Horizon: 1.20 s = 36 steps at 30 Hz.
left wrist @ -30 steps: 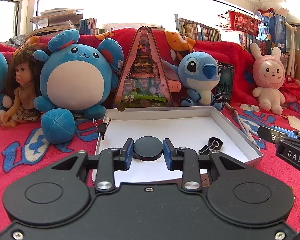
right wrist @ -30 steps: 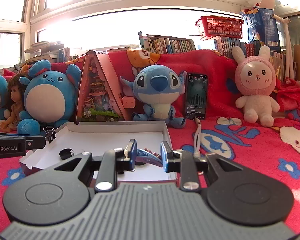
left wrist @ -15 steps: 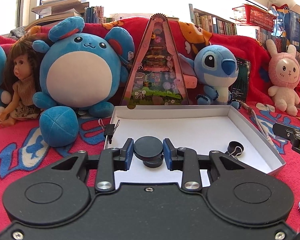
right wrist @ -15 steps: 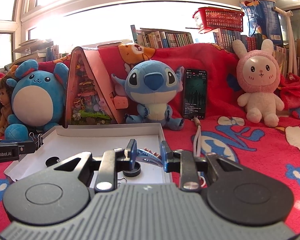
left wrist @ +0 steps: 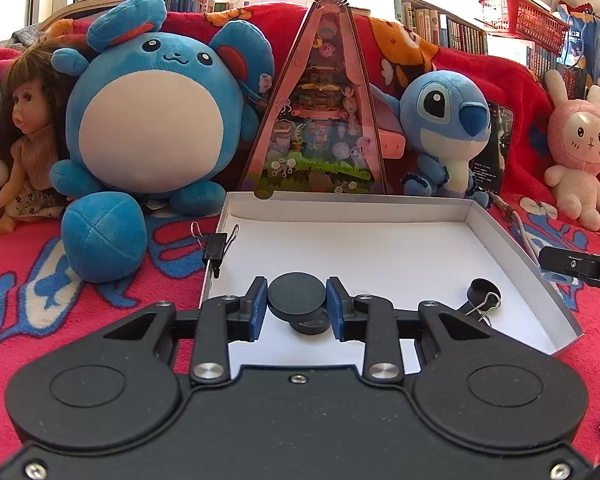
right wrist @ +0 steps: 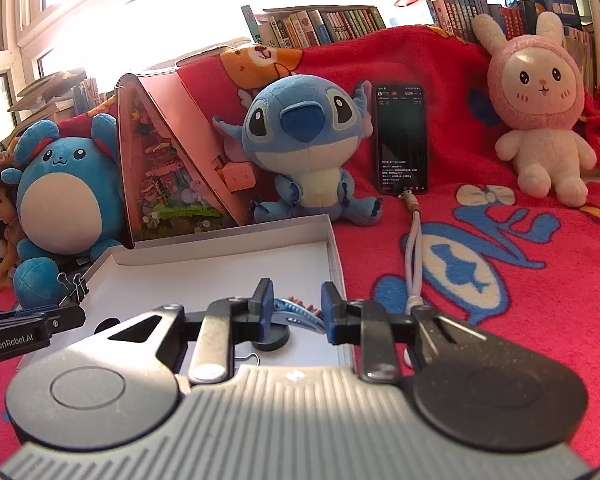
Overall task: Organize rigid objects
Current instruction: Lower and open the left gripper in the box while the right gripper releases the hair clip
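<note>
- Now we hold the black disc [left wrist: 297, 297] clamped in the left gripper [left wrist: 297, 303], just above the white box [left wrist: 380, 206] floor, over another disc [left wrist: 310, 323].
- Our right gripper [right wrist: 296, 312] pinches a blue hair clip [right wrist: 298, 313] over the box's near right corner.
- We should lower each flat before letting go, clear of the binder clip [left wrist: 482, 300] inside the box.

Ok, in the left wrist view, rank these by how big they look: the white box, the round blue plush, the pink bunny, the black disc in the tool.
1. White box and round blue plush: look alike in spread, so unranked.
2. Pink bunny, though it sits farther back.
3. Black disc, smallest even this near the camera.
</note>
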{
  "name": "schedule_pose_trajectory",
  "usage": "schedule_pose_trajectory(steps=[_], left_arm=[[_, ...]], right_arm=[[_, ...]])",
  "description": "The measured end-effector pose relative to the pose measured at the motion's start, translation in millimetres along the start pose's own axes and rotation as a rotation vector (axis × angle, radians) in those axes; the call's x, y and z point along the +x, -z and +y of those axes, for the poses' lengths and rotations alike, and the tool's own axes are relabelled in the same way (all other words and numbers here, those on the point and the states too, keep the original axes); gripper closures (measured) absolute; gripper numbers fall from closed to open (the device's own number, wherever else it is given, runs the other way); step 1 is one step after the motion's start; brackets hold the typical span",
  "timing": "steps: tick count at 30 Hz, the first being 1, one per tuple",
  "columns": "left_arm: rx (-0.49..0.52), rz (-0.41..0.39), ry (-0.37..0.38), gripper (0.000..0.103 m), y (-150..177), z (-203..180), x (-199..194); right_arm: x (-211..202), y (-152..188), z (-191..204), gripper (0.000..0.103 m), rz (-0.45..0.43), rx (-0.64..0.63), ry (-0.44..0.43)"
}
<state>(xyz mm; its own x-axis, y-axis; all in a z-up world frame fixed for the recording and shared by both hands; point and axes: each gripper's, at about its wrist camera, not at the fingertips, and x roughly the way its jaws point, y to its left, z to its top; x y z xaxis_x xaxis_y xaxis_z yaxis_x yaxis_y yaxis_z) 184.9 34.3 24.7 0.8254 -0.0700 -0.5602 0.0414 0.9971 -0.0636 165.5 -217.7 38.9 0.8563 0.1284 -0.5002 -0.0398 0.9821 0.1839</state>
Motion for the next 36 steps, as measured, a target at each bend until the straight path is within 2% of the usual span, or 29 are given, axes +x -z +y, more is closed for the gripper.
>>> schedule_pose_trajectory(steps=[6,15,26,36], left_arm=[[0.038,0.022,0.013,0.073,8,-5,-2],[0.046,0.066,0.016,0.073,17,-9,5],[-0.001,0.107,0.017,0.073,16,-9,22],[-0.020,0.111,0.004,0.073,12,-6,33]], right_arm=[[10,4,1,0.073,0.066,0.019,-0.035],[18,9,0,0.073,0.106,0.045,-0.054],[36,5,-1,0.072,0.189,0.064,-0.074],[49,2,-2,0.072,0.219,0.095,-0.075]])
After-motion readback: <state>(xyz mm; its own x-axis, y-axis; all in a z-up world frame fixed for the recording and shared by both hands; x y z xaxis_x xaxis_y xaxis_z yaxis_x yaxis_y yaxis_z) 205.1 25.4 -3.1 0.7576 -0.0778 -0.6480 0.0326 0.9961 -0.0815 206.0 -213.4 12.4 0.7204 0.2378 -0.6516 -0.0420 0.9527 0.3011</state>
